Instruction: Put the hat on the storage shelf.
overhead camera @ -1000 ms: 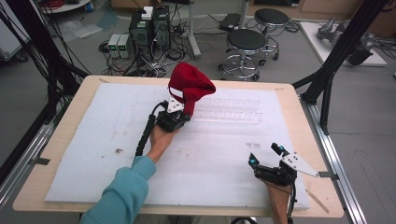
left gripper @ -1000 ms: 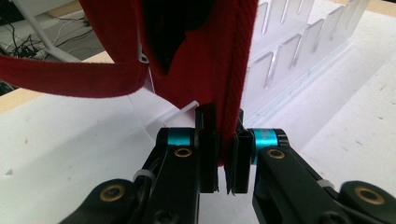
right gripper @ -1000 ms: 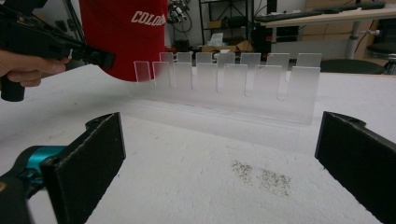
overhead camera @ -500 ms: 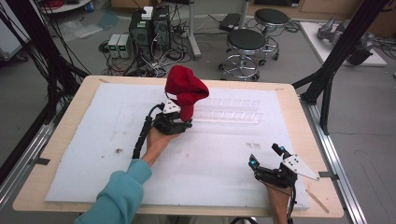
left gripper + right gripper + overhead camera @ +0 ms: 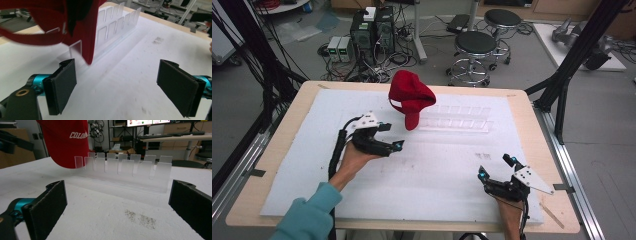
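Red cap point(image 5: 412, 97) sits perched on the left end of the clear rack point(image 5: 459, 119) near the bench's far edge. Left gripper point(image 5: 393, 136) and right gripper point(image 5: 496, 166) both have jaws spread, holding nothing.

ahead of my left gripper point(image 5: 388, 137), past its wide-apart jaws, the red cap point(image 5: 412, 100) hangs on the near end of the clear slotted rack point(image 5: 459, 119), its strap and brim drooping low just beyond the fingertips, so that way is blocked. between the two grippers i see bare white foam sheet point(image 5: 437, 170), open for either hand to cross. ahead of my right gripper point(image 5: 497, 167), also spread open, the foam runs free up to the rack's row of upright tabs.
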